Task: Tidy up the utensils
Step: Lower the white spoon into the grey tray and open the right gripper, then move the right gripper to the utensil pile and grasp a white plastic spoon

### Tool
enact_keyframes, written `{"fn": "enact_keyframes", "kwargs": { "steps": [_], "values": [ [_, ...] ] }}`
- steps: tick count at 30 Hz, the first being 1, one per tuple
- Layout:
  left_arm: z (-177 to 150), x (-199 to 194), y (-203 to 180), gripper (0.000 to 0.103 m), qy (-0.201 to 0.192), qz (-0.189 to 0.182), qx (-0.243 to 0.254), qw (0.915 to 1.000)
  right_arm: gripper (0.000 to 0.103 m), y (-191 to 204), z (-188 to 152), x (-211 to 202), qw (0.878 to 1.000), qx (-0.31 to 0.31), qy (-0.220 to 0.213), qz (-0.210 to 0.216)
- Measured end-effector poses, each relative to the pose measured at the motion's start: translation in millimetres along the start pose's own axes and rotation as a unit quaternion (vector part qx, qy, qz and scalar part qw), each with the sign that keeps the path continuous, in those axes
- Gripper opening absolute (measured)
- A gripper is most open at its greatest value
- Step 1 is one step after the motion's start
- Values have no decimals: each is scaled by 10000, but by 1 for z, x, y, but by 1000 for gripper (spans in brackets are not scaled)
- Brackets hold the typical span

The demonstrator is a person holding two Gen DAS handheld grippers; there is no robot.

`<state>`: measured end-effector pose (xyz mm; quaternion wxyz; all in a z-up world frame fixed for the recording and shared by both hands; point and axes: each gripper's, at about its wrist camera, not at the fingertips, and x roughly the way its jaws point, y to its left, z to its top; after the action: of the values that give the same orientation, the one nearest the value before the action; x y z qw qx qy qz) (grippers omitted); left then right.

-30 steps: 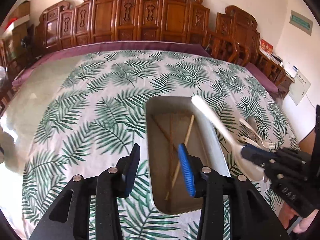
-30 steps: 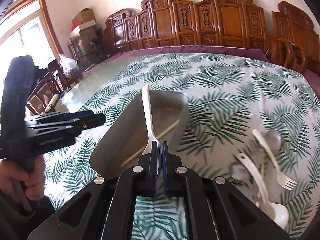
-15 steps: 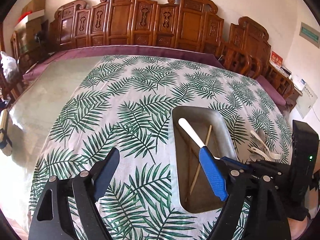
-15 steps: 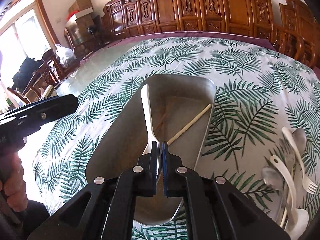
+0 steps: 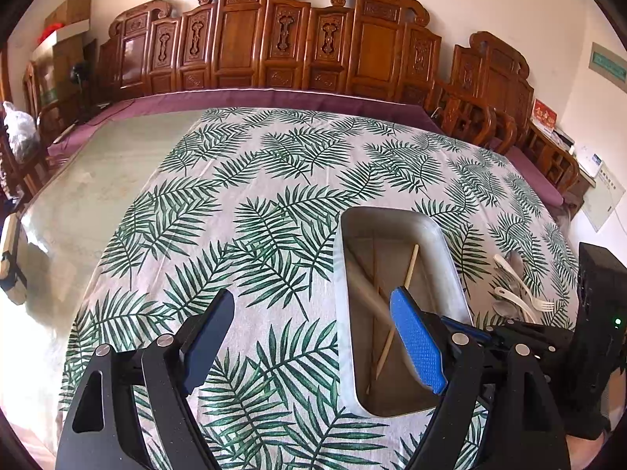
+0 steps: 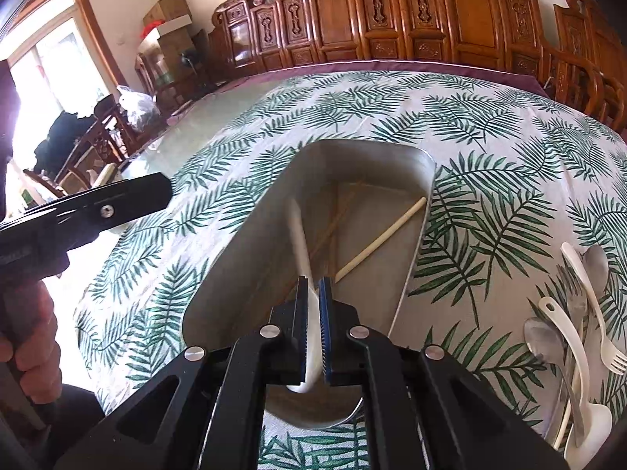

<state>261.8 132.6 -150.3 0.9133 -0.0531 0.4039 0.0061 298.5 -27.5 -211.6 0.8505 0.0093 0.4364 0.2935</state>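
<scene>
A long metal tray (image 6: 243, 243) lies on the leaf-print cloth. Inside it are a pale chopstick (image 6: 382, 237) and a pair of darker ones (image 6: 337, 219). My right gripper (image 6: 313, 280) is shut on a white plastic spoon (image 6: 299, 235), its handle pointing forward and down into the tray, low over the bottom. In the left wrist view my left gripper (image 5: 311, 295) stands wide open and holds nothing, over the cloth at the tray's (image 5: 341, 313) left rim. There the spoon (image 5: 364, 286) shows only as a blurred streak.
Loose cutlery lies on the cloth right of the tray: a white fork (image 6: 588, 286), a white spoon (image 6: 576, 352) and metal spoons (image 6: 548, 344). A hand (image 6: 27, 333) holds the left tool at far left. Carved wooden chairs (image 5: 274, 47) line the far side.
My left gripper's jaws have spread from half open to wide and it has drawn back left of the tray. My right gripper has carried the white spoon lower into the tray.
</scene>
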Motion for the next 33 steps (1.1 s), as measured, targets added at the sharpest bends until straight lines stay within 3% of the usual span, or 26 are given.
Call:
{"fn": "enact_keyframes", "kwargs": {
  "steps": [9, 11, 16, 18, 25, 33],
  "values": [
    [-3, -3, -21, 79, -61, -140, 172, 9997, 8, -22, -7, -67, 9982, -302, -507, -47],
    [-4, -4, -30, 85, -71, -168, 245, 9995, 8, -37, -13, -87, 9975, -370, -571, -174],
    [-12, -10, -62, 88, -84, -390, 393, 9984, 23, -85, -29, -125, 9955, -415, -581, -623],
    [-15, -12, -76, 88, -96, -494, 461, 9977, 23, -105, -36, -133, 9945, -399, -539, -803],
    [-28, -12, -113, 88, -58, -681, 710, 9951, 23, -152, -56, -125, 9942, -221, -297, -1005],
    [-40, -4, -139, 88, 57, -775, 947, 9925, 23, -164, -60, -88, 9954, -238, -2, -925]
  ]
}}
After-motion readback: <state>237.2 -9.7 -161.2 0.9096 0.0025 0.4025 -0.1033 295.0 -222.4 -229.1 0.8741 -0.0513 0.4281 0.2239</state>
